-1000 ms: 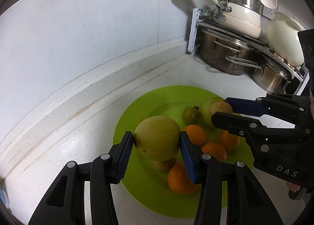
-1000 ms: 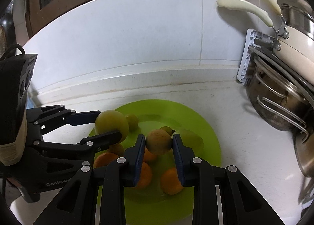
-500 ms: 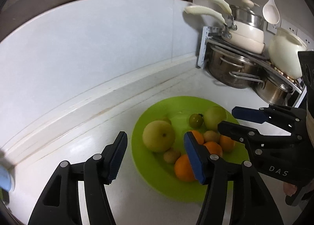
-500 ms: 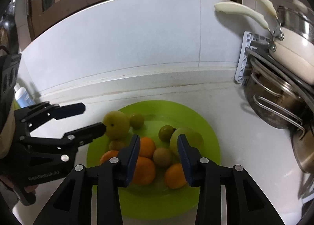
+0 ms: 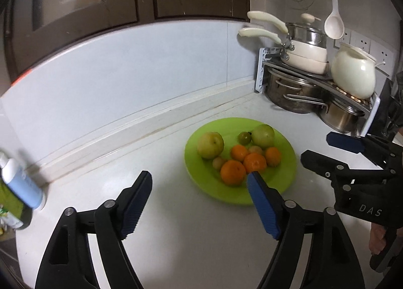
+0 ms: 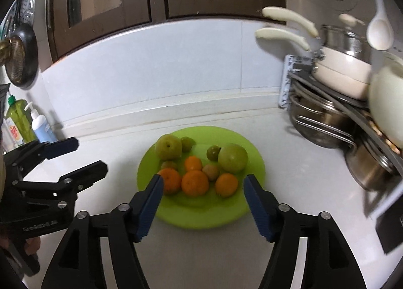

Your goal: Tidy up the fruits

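Both your tongs gape empty: green plate of fruit lies dead ahead of right gripper, but forward-right of left gripper, so right is nearer.

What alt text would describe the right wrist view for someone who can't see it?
A green plate of oranges and greenish fruits sits on a white counter, beyond the open, empty right gripper. The left gripper, also open, is at left; pots at right.

Soft, even indoor light, fisheye bending the edges hard (black vignette corners), and the right view smears with motion blur; faint sheen on the bench.
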`<state>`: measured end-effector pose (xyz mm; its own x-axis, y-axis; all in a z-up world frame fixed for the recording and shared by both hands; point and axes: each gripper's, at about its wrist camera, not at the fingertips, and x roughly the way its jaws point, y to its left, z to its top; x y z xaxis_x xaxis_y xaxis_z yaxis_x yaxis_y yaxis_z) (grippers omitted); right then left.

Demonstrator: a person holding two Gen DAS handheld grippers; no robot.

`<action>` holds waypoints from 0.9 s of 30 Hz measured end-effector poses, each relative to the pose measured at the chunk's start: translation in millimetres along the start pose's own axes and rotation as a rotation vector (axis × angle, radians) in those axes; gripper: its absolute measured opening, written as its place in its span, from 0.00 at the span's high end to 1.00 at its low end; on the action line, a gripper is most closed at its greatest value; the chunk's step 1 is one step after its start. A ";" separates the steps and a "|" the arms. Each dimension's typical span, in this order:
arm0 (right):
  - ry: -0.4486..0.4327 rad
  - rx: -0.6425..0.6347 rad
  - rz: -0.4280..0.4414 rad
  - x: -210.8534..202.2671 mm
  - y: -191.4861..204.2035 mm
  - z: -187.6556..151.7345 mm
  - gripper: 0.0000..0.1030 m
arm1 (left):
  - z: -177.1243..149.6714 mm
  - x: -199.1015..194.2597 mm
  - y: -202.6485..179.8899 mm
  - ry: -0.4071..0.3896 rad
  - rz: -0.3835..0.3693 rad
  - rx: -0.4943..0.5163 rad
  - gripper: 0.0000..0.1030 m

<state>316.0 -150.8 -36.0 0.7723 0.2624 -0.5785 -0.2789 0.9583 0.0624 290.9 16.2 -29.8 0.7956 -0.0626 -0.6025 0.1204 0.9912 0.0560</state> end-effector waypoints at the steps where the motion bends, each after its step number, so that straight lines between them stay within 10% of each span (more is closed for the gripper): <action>1: -0.004 0.006 -0.008 -6.7 1.5 -3.3 0.35 | -2.8 -6.5 -0.2 -0.008 0.006 0.005 0.19; 9: -0.045 0.074 -0.109 -65.4 17.8 -37.7 0.22 | -26.9 -63.4 -1.3 -0.091 0.006 0.059 0.03; 27: -0.090 0.130 -0.178 -182.2 2.7 -110.6 0.13 | -82.4 -159.6 -42.6 -0.134 -0.024 0.049 0.00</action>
<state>111.4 -208.6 -20.3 0.8520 0.0914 -0.5155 -0.0621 0.9953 0.0737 109.9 -6.4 -1.7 0.8637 -0.1049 -0.4930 0.1671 0.9824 0.0836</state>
